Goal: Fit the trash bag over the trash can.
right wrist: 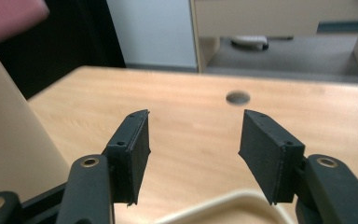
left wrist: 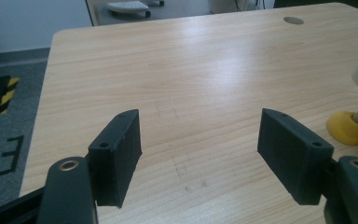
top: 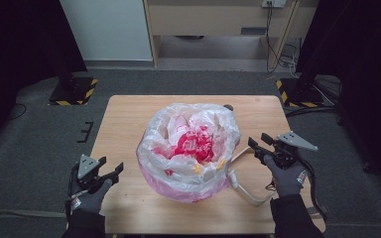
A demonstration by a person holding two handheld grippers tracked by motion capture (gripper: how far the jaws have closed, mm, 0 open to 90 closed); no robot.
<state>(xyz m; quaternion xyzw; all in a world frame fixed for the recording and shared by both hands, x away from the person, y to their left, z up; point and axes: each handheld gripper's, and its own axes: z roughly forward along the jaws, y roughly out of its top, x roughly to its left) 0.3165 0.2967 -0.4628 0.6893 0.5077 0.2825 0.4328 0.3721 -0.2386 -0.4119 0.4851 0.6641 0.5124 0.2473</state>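
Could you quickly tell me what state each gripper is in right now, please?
Left gripper: open, holding nothing.
Right gripper: open, holding nothing.

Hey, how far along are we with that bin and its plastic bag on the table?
Done: a clear plastic bag with red print already lines the bin, its edge draped over the rim. In hand: nothing; the left gripper and right gripper sit open on either side of the bin, touching neither it nor the bag. Left: probably gripping the bag's edge, though which move comes next isn't clear.
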